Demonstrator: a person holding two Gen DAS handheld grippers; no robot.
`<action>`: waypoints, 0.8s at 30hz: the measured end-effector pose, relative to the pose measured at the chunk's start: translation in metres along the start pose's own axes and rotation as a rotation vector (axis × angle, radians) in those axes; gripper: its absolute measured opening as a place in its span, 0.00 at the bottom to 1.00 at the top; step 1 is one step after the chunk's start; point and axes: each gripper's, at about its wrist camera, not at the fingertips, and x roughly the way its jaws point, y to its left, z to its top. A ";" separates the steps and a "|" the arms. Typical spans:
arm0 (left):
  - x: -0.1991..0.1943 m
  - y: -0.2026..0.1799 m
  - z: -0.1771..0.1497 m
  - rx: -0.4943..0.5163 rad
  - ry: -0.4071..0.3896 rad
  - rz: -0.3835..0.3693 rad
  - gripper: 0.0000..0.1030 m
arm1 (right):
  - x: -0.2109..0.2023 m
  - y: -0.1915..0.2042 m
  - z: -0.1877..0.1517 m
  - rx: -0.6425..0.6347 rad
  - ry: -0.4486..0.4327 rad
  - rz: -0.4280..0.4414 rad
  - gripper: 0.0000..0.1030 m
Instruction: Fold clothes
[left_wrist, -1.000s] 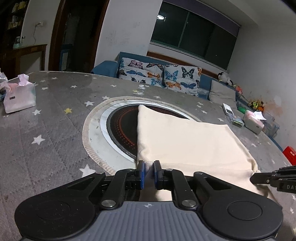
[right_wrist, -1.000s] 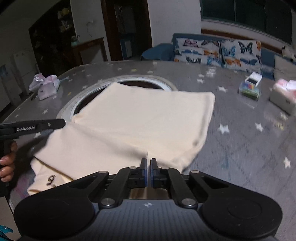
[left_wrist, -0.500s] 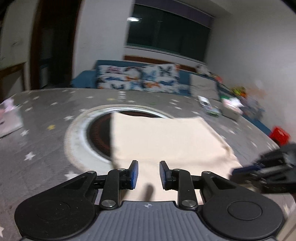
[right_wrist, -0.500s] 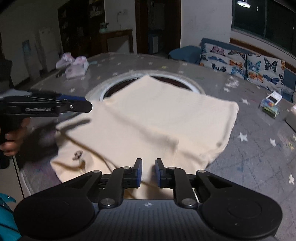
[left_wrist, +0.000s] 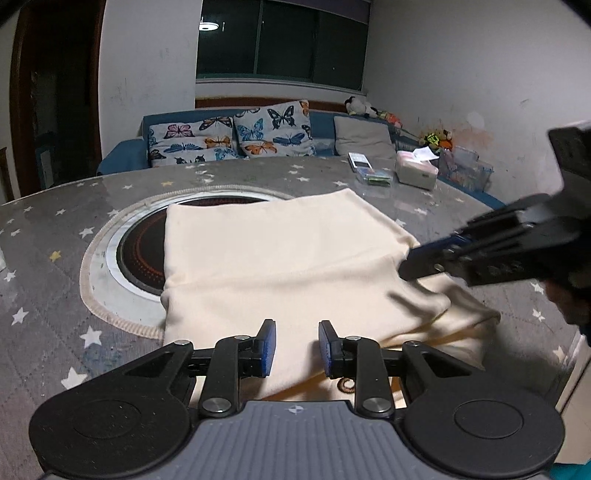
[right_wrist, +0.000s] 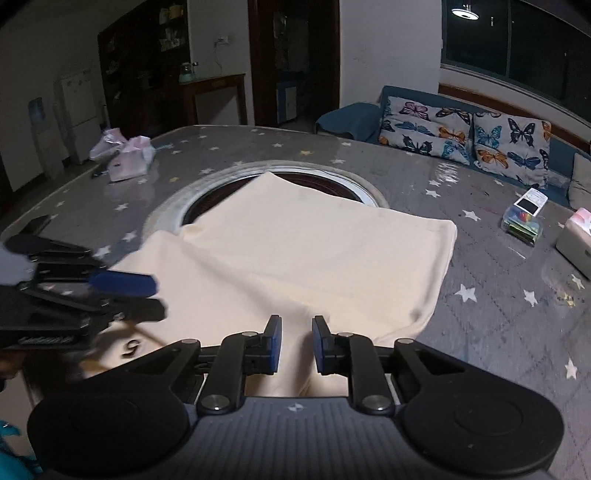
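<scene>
I am holding the left tool (left_wrist: 296, 343) and right tool (right_wrist: 296, 344) angled down over the cream garment (left_wrist: 280, 258), which is lying folded on the star-patterned surface (left_wrist: 44, 295), partly covering its round inset. Both tools' jaws, just opened, are standing spread and pinching nothing. White lettering on the left tool's side is blurring beyond reading.

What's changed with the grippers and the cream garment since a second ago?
Both let go: the left hand-held gripper and right hand-held gripper, earlier pinched shut on the folded cream fabric garment, have just been opening and now stand open. The garment stays folded on the grey star-patterned table.
</scene>
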 end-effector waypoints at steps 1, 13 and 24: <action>-0.002 0.001 0.000 0.003 0.001 0.002 0.28 | 0.004 -0.003 -0.001 0.013 0.014 0.000 0.17; -0.044 -0.004 -0.016 0.174 0.023 -0.043 0.65 | -0.001 -0.011 -0.002 -0.010 0.061 -0.010 0.24; -0.046 -0.028 -0.035 0.354 0.016 -0.055 0.68 | -0.011 0.001 0.000 -0.087 0.045 -0.025 0.46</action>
